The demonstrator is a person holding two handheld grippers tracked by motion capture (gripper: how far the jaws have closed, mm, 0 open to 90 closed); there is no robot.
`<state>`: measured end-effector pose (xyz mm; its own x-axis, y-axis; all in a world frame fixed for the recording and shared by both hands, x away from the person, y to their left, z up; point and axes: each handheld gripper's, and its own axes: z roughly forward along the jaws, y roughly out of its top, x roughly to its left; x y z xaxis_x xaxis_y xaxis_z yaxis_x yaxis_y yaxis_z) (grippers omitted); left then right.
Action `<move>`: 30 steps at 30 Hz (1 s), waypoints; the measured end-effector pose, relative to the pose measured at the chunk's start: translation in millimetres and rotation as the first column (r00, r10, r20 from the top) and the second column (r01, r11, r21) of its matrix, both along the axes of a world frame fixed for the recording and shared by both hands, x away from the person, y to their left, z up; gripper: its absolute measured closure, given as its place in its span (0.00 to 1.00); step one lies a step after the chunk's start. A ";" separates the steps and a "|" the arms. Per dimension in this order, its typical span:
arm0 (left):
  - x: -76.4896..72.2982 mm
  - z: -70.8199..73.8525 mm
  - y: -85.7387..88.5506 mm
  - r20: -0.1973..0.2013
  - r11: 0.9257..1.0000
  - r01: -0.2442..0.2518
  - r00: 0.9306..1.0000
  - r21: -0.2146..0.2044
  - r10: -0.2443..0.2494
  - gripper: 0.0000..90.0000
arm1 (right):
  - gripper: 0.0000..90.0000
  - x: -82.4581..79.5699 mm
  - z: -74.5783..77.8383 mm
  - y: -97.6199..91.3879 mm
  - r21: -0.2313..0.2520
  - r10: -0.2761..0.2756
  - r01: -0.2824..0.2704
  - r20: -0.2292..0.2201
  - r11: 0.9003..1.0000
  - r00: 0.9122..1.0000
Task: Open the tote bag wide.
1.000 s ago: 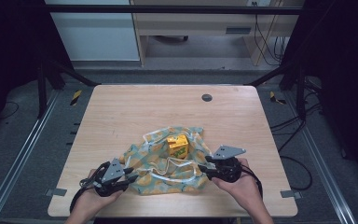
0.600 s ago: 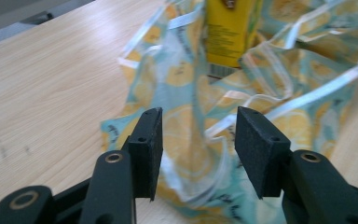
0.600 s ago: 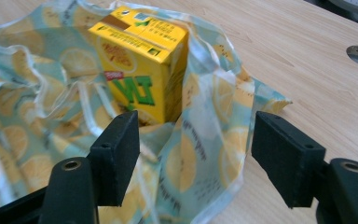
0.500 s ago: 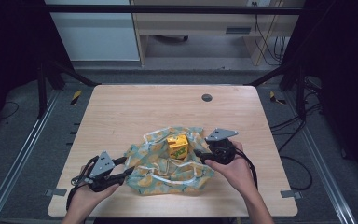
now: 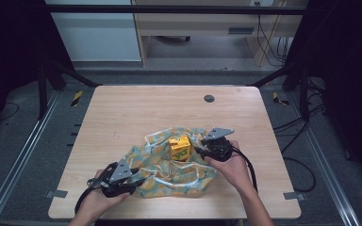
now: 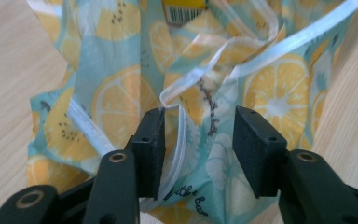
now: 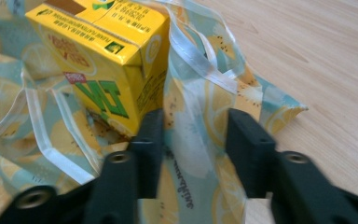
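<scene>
Lemon-print fabric, thin and floppy: a reusable tote bag (image 5: 169, 165) lies crumpled on the near half of the wooden table (image 5: 122, 117), w/ a yellow drink carton (image 5: 180, 147) standing on or in its folds near the far edge. Left gripper (image 5: 133, 175) sits at the bag's near-left corner; in the left gripper view its jaws stand apart w/ cloth and a white handle strap (image 6: 182, 135) running between them, left pad touching the strap, nothing pinched yet. Right gripper (image 5: 201, 149) is at the bag's right side just beside the carton; in the right gripper view its jaws are also spread, straddling a raised fold of the bag (image 7: 191, 140), w/ the carton (image 7: 107, 60) touching the left jaw. Handling, as a judgement: the bag is light, limp, prob slick-ish, so it will sag and slide rather than hold shape; best hold is the stitched hem or strap where layers are doubled, not a single ply. Carton looks rigid but light, top-heavy-ish on soft cloth, so tugging the fabric under it could tip it. Can't tell if the carton is inside the bag's mouth or just on top.
</scene>
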<state>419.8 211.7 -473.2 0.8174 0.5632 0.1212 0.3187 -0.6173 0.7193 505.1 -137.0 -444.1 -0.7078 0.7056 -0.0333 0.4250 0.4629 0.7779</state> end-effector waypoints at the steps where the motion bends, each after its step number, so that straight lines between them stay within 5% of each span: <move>1: -0.5 -0.7 0.1 -0.008 1.000 0.003 1.000 0.000 -0.003 0.68 | 0.85 2.6 0.4 -0.9 0.011 -0.001 0.001 0.001 1.000 1.000; 2: -0.8 -0.8 0.8 -0.012 1.000 0.005 1.000 0.009 -0.005 0.68 | 0.85 2.6 0.4 -0.9 0.011 -0.001 0.001 0.001 1.000 1.000; 6: 0.0 1.0 4.6 -0.019 1.000 0.001 1.000 0.003 -0.001 0.95 | 0.98 10.9 1.6 -1.0 0.045 -0.018 0.019 -0.009 0.999 1.000; 8: 2.3 2.9 5.4 -0.007 1.000 -0.010 1.000 -0.008 0.010 0.99 | 0.99 15.1 3.4 -1.6 0.069 -0.030 0.031 -0.009 0.997 1.000; 15: 12.6 4.0 7.3 0.030 0.998 -0.050 0.998 -0.029 0.051 1.00 | 1.00 37.0 1.6 -5.0 0.069 -0.083 0.086 -0.034 0.994 0.996; 20: 18.6 -3.3 8.1 0.004 0.998 -0.055 0.998 0.000 0.055 1.00 | 1.00 54.1 -17.3 -14.7 0.038 -0.140 0.145 -0.104 0.989 0.985; 30: 15.1 -6.4 7.2 -0.017 0.999 -0.033 0.999 0.030 0.034 1.00 | 1.00 60.1 -25.8 -18.4 0.016 -0.157 0.161 -0.138 0.987 0.978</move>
